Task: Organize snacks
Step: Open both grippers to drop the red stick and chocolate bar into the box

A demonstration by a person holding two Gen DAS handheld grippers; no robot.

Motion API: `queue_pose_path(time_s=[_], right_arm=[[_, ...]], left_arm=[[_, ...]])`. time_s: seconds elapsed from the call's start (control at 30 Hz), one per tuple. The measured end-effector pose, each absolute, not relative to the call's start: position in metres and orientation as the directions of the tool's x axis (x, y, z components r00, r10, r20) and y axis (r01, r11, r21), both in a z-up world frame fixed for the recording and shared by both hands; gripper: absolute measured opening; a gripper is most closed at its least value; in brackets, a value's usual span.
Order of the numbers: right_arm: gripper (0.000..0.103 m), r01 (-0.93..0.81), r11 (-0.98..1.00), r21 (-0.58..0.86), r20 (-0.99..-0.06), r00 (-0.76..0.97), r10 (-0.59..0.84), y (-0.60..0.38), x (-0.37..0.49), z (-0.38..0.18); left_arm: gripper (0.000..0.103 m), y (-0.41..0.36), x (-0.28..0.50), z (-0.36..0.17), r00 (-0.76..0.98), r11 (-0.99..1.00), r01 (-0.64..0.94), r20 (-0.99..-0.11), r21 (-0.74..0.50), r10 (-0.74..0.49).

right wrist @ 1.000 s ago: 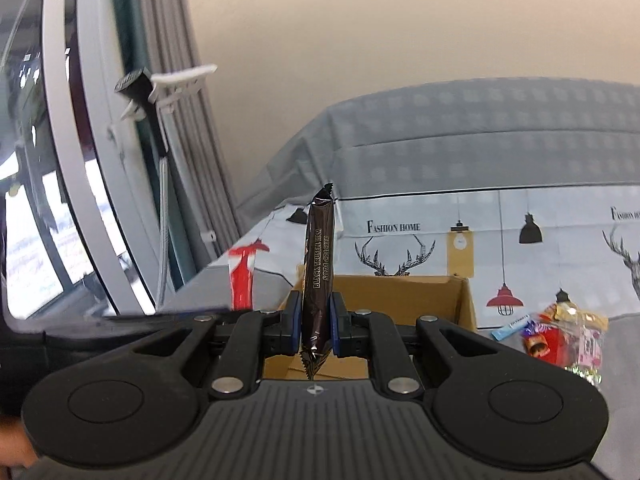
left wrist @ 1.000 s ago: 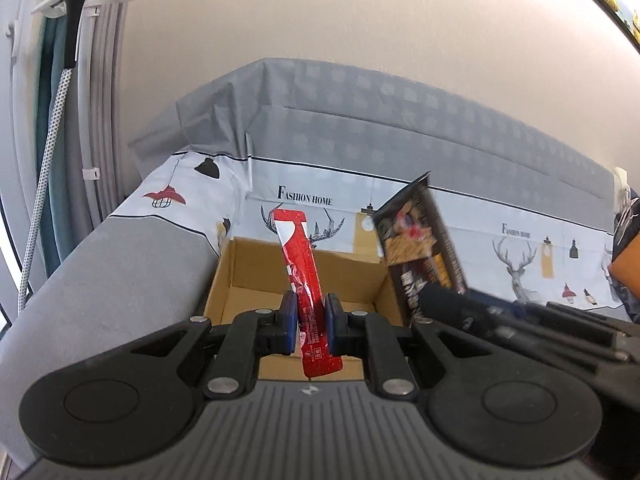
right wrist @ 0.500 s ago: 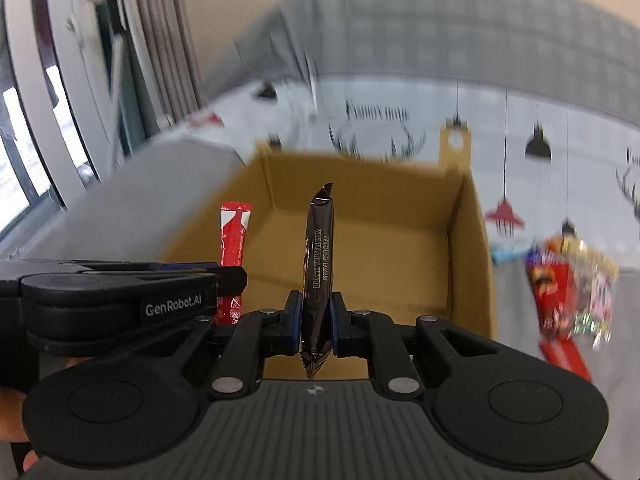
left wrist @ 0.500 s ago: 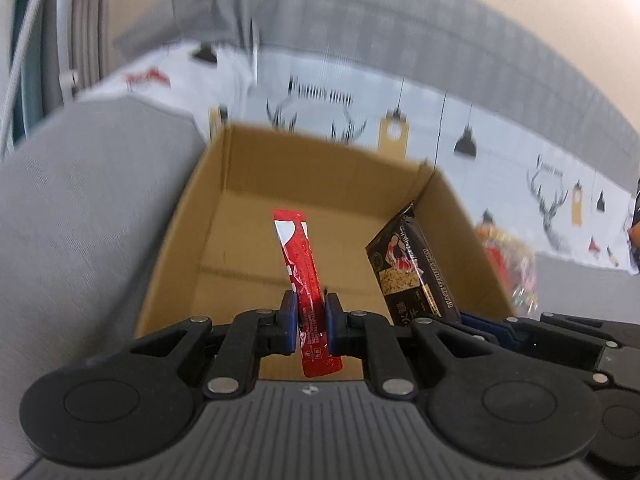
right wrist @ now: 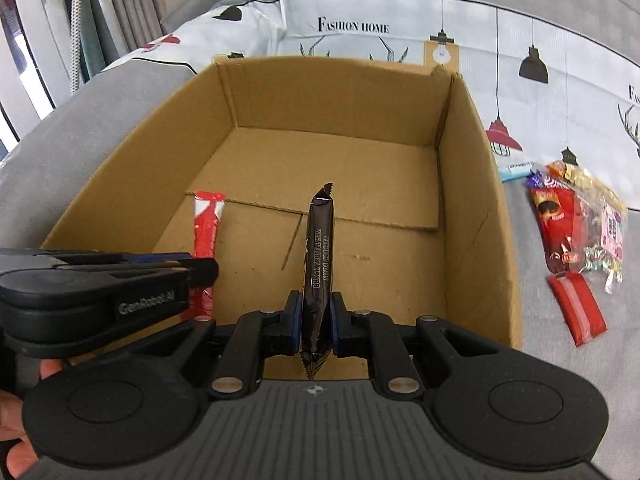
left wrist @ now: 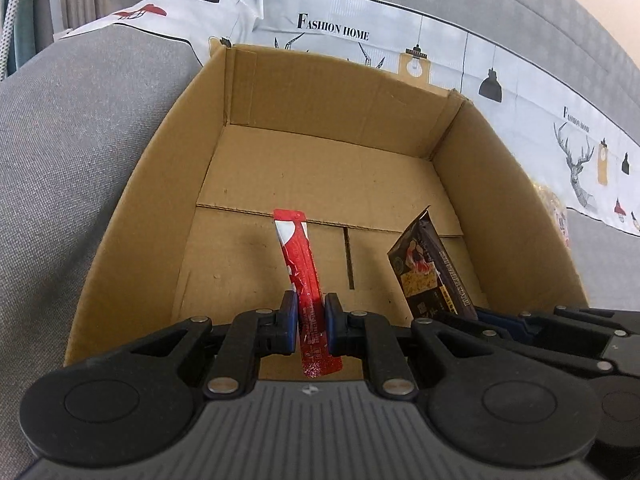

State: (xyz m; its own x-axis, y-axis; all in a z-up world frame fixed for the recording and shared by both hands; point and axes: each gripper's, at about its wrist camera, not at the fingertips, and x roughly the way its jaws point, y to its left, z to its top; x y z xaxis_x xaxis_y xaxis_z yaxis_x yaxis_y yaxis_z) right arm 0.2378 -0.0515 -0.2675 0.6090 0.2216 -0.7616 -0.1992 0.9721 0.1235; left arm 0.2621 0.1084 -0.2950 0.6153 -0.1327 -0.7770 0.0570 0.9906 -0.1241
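Note:
My left gripper (left wrist: 311, 312) is shut on a long red snack stick (left wrist: 300, 264) that stands up from its pads over the open cardboard box (left wrist: 168, 184). My right gripper (right wrist: 316, 312) is shut on a dark brown cracker bar (right wrist: 319, 248), also upright above the box (right wrist: 472, 208) floor. Each gripper shows in the other's view: the red stick (right wrist: 207, 224) at the left of the right wrist view, the dark bar (left wrist: 428, 272) at the right of the left wrist view. The box holds nothing else that I can see.
The box sits on a grey sofa (left wrist: 72, 128) with a printed cloth (right wrist: 400, 20) behind it. Right of the box lies a pile of several loose snacks (right wrist: 576, 216) and a red packet (right wrist: 578, 308). Curtains (right wrist: 116, 8) hang at the far left.
Both grippers have come down and tipped forward, from above the sofa back to just over the box's inside. Each keeps hold of its snack.

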Motion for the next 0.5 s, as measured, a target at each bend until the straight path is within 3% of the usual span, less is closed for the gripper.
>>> queue_pose_path(time_s=[0.2, 0.27, 0.3, 0.33, 0.4, 0.47, 0.5], right_arm=[[0.017, -0.203, 0.968, 0.149, -0.76, 0.602, 0.244, -0.056, 0.238, -0.264], [0.037, -0.178, 0.964, 0.195, -0.746, 0.611, 0.264, -0.062, 0.237, -0.259], [0.037, -0.167, 0.964, 0.208, -0.738, 0.619, 0.267, -0.065, 0.236, -0.256], [0.037, -0.161, 0.964, 0.212, -0.729, 0.63, 0.266, -0.069, 0.234, -0.251], [0.039, -0.165, 0.958, 0.232, -0.709, 0.645, 0.283, -0.078, 0.229, -0.242], [0.051, -0.177, 0.949, 0.263, -0.68, 0.663, 0.312, -0.089, 0.22, -0.23], [0.063, -0.175, 0.948, 0.265, -0.67, 0.675, 0.311, -0.093, 0.215, -0.225]], left_arm=[[0.02, 0.105, 0.261, -0.29, 0.604, 0.989, 0.064, -0.784, -0.132, -0.144], [0.045, 0.105, 0.26, -0.284, 0.595, 0.99, 0.04, -0.793, -0.134, -0.132], [0.071, 0.107, 0.26, -0.279, 0.59, 0.993, 0.002, -0.801, -0.117, -0.095], [0.082, 0.109, 0.259, -0.273, 0.589, 0.995, -0.031, -0.805, -0.098, -0.061], [0.088, 0.112, 0.253, -0.26, 0.602, 0.992, -0.026, -0.794, -0.126, -0.084], [0.095, 0.111, 0.244, -0.246, 0.619, 0.992, -0.04, -0.783, -0.121, -0.071], [0.097, 0.11, 0.24, -0.239, 0.628, 0.992, -0.045, -0.776, -0.116, -0.062]])
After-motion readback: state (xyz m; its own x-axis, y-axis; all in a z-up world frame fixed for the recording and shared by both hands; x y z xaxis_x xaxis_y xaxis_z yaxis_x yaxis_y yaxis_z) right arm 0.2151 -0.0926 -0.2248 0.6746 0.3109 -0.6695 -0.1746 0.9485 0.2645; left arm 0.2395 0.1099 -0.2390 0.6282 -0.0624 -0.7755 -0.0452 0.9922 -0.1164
